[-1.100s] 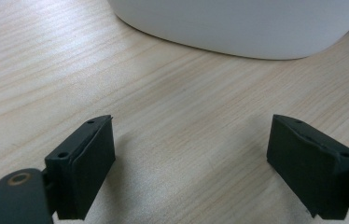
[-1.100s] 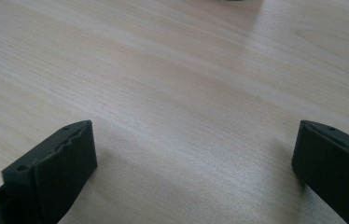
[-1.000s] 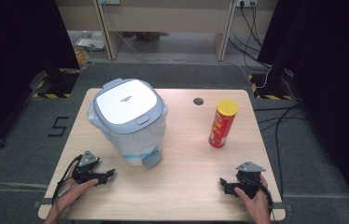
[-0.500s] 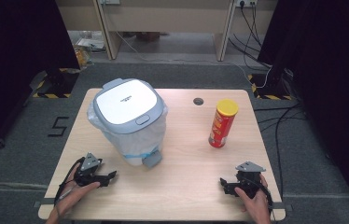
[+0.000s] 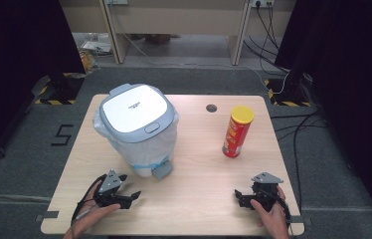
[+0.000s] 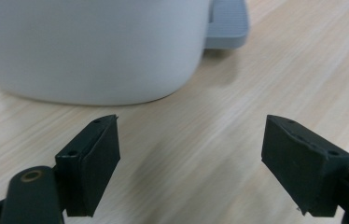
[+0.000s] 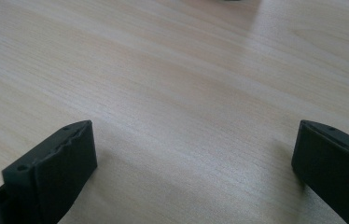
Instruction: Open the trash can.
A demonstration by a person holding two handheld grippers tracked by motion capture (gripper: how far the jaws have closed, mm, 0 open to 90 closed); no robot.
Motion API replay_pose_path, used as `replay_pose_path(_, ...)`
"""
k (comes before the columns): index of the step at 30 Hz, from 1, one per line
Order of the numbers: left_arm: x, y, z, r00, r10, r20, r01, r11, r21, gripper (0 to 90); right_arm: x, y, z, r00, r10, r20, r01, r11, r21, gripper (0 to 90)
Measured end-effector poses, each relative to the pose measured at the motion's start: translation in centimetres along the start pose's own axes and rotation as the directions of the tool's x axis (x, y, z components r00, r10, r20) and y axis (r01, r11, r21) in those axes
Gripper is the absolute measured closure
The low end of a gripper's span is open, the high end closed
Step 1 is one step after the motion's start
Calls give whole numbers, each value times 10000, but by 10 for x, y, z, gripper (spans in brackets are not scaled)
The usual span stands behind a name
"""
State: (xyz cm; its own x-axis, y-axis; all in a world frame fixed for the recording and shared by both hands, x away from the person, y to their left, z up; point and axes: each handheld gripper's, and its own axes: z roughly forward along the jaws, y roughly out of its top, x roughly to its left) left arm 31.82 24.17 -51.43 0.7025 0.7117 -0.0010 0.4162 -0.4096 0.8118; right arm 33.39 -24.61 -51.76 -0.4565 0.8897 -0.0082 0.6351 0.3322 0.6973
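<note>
A white pedal bin [image 5: 138, 130] with a grey-rimmed lid and a plastic liner stands on the left half of the wooden table [image 5: 194, 164]; its grey foot pedal [image 5: 163, 171] faces the near edge. A red crisp can [image 5: 236, 132] with a yellow lid stands upright at the right. My left gripper [image 5: 133, 196] rests open near the front left, just short of the bin; its own view has the bin's white base [image 6: 93, 51] and pedal [image 6: 226, 23] close ahead of the spread jaws. My right gripper [image 5: 237, 196] lies open at the front right over bare wood [image 7: 186, 93], jaws apart with nothing between them.
A round cable hole [image 5: 211, 108] sits at the table's far edge. Beyond the table are grey floor, desk legs and cables. Bare wood stretches between the two grippers and between the bin and the can.
The left gripper has shifted slightly toward the near edge and turned a little to the right. The right gripper, bin and can have stayed put.
</note>
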Motion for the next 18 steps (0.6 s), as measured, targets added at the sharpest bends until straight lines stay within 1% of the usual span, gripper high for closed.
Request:
replay_pose_path(3, -8, 5, 2, 9996, 123, 236, -119, 9998, -167, 189, 0, 0, 0, 10000, 7, 7, -7, 10000, 2, 3)
replay_pose_path(4, -11, 6, 3, 9993, 100, 350, -89, 9994, -329, 188, 0, 0, 0, 10000, 6, 8, -6, 10000, 0, 2)
replay_pose_path(5, -14, 9, 4, 9989, 125, 462, -107, 9992, -387, 188, 0, 0, 0, 10000, 3, 11, -3, 10000, 1, 2)
replay_pose_path(10, -31, 17, 15, 9947, 507, 899, -469, 9979, -438, 189, 0, 0, 0, 10000, 9, 14, -9, 10000, 1, 2)
replay_pose_path(14, -40, 24, 24, 9915, 747, 1063, -698, 9964, -485, 189, 0, 0, 0, 10000, 11, 7, -11, 10000, 2, 2)
replay_pose_path(18, -46, 33, 32, 9914, 701, 1106, -617, 9951, -769, 188, 0, 0, 0, 10000, 9, 9, -9, 10000, 1, 2)
